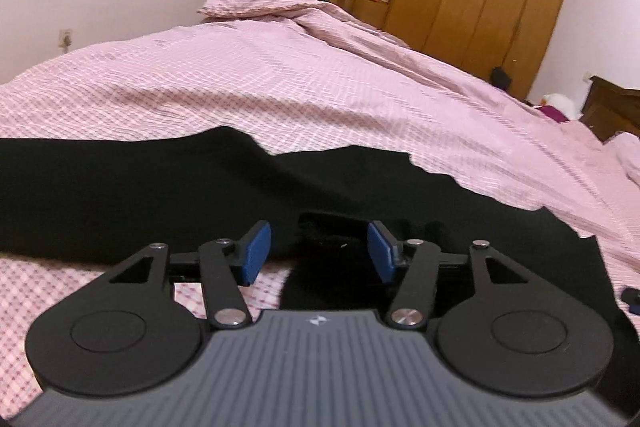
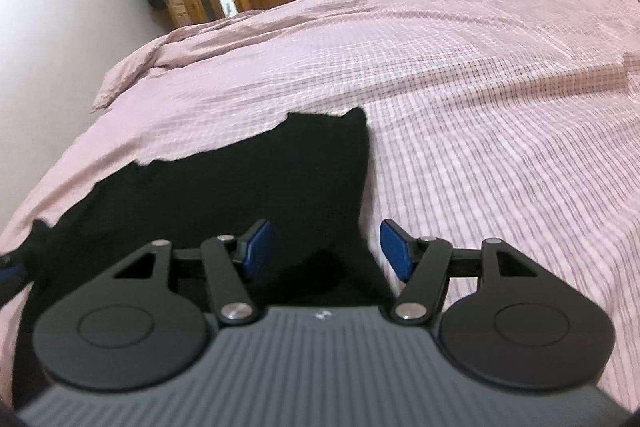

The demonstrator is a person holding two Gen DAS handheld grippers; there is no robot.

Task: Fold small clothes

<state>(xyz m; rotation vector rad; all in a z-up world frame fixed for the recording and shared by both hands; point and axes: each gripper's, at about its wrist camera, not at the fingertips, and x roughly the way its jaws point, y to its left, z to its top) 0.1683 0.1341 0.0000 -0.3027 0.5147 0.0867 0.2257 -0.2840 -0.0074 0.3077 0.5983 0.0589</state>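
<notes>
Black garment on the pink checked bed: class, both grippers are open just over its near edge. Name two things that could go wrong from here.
1. The black garment is dark and shows little detail, so its layers are hard to tell apart; the left gripper might pinch one layer only, or none.
2. The right gripper straddles the garment's side edge, one pad over the pink checked bedcover; closing there could catch the cover too, or miss the cloth.

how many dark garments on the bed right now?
1: a black garment spread on the pink bedcover, under both open grippers, the left gripper and right gripper. More may lie outside view.
</notes>
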